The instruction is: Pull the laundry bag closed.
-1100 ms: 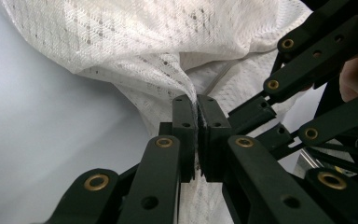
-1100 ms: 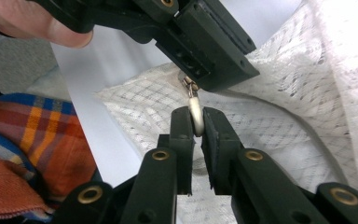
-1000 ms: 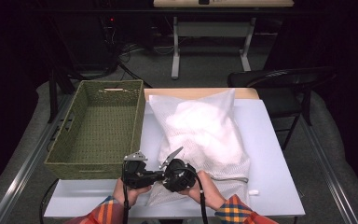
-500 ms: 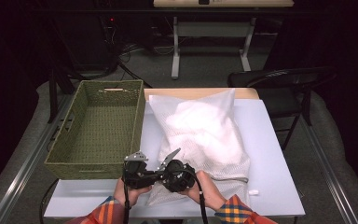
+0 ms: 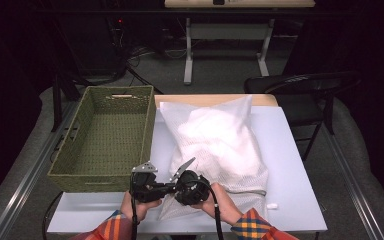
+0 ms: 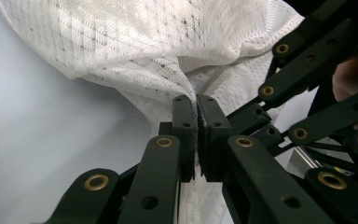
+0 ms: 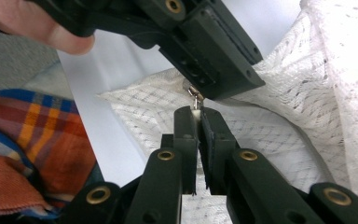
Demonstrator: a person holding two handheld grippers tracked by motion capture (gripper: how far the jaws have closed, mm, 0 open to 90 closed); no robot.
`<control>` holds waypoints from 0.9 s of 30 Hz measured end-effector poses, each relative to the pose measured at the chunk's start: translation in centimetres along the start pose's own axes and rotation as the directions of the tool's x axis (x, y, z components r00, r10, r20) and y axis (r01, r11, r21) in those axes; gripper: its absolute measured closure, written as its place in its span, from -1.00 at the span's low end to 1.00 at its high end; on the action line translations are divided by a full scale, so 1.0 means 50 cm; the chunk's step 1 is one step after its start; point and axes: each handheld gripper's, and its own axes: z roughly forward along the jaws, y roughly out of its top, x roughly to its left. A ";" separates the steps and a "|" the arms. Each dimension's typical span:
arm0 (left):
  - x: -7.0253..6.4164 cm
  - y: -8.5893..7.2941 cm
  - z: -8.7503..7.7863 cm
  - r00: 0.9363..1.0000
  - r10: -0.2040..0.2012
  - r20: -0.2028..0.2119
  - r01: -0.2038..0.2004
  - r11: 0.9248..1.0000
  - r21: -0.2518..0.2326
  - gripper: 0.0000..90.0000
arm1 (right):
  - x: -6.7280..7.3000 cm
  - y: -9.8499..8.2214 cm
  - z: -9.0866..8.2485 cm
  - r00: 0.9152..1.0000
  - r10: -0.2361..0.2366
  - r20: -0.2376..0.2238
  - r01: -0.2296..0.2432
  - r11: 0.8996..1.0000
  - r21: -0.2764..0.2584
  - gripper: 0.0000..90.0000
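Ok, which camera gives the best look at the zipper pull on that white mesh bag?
The right gripper view: the metal zipper pull sits close up just above the right gripper, whose fingers are shut on it. The left gripper view shows pinched mesh bag; the high view is too distant.

From my station, overhead light bleaches the mesh laundry bag [image 5: 215, 145] and table [image 5: 290, 165]; surroundings stay dark, close jaws blur softly.
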 end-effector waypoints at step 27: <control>0.012 -0.012 -0.017 1.000 -0.027 0.014 0.026 0.999 0.035 0.79 | -0.007 -0.001 0.011 0.999 0.034 0.008 -0.034 0.999 -0.009 0.92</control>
